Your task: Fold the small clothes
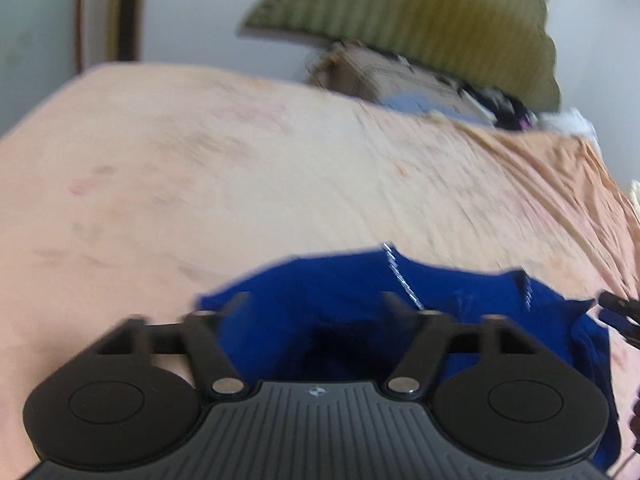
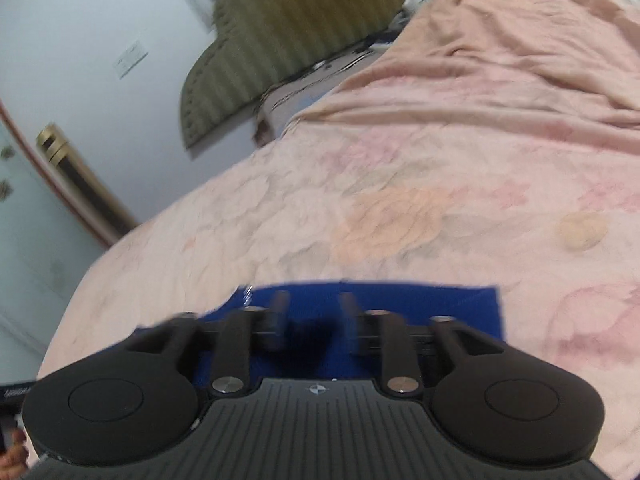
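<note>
A small royal-blue garment (image 1: 352,300) with a line of white stitching lies on the peach floral bedsheet (image 1: 240,184). My left gripper (image 1: 316,300) hovers just above it, its black fingers spread wide with nothing pressed between them. In the right wrist view the same blue garment (image 2: 432,304) shows a straight right edge. My right gripper (image 2: 314,304) stands partly open over the cloth, pads apart and blurred, holding nothing. The right gripper's tip (image 1: 618,310) peeks in at the left view's right edge.
An olive quilted headboard (image 1: 420,12) and a cardboard box (image 1: 384,80) with clutter stand past the bed's far end. A rumpled peach blanket (image 2: 500,60) lies bunched at the far right. White wall and a door frame (image 2: 80,184) are to the left.
</note>
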